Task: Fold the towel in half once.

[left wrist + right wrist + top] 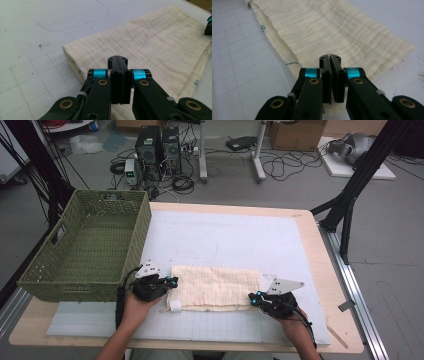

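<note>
Both claws pinching folded cloth (215, 287), apparently

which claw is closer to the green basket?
Left. The left claw grips the cloth end right beside the green basket; the right claw grips the far end.

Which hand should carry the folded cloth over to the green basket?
Probably the left gripper: it grips the cloth end nearest the basket. The right gripper pinches the far end.
</note>
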### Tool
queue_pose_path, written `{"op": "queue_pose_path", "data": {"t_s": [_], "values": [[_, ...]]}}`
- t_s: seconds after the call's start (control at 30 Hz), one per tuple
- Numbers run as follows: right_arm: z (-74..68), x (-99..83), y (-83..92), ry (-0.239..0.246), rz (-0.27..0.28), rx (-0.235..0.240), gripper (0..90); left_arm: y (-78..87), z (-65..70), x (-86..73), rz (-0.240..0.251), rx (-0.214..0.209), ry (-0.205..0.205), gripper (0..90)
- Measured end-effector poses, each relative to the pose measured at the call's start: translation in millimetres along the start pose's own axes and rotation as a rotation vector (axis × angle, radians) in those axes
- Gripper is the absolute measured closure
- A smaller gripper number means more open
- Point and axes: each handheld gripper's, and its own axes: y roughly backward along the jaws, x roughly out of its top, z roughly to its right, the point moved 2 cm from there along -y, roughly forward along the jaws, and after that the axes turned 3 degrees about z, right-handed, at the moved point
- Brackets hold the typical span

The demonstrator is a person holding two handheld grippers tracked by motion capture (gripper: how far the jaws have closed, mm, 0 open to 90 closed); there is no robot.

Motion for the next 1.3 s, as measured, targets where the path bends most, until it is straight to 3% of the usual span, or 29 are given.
{"op": "queue_pose_path", "data": {"t_s": [0.23, 0.57, 0.67, 0.77, 0.83, 0.87, 0.97, 1.17, 1.3], "values": [[-0.5, 1.9, 8.2, -0.004, 0.031, 0.022, 88.2, 10.5, -3.3, 2.5, 0.043, -0.022, 0.033, 89.6], [-2.3, 5.0, 13.5, -0.005, 0.067, 0.079, 88.2, 15.5, -4.9, 3.5, 0.057, -0.035, 0.047, 89.6], [-3.0, 4.0, 14.1, 0.0, 0.055, 0.073, 88.2, 12.1, -4.7, 1.3, 0.03, 0.007, 0.049, 89.1], [-1.0, 0.6, 11.3, -0.009, 0.029, 0.059, 88.2, 5.0, -6.4, -2.5, -0.029, 0.041, 0.076, 66.3], [-1.2, -0.7, 10.0, -0.017, 0.02, 0.061, 88.2, 1.6, -5.5, -6.0, -0.068, 0.05, 0.08, 58.1], [-0.9, -0.8, 9.7, -0.013, 0.021, 0.063, 88.2, 1.0, -4.6, -7.0, -0.074, 0.048, 0.078, 58.0], [-0.3, -0.6, 9.7, -0.014, 0.021, 0.059, 88.2, 1.3, -1.3, -8.2, -0.084, 0.043, 0.057, 59.8], [-0.2, -0.5, 8.3, -0.013, 0.019, 0.059, 88.1, -1.3, 5.4, -12.5, -0.136, 0.046, -0.039, 87.6], [-0.9, 0.1, 8.0, -0.011, 0.02, 0.066, 88.1, 1.9, 7.9, -8.6, -0.109, 0.029, -0.055, 89.7]]}}
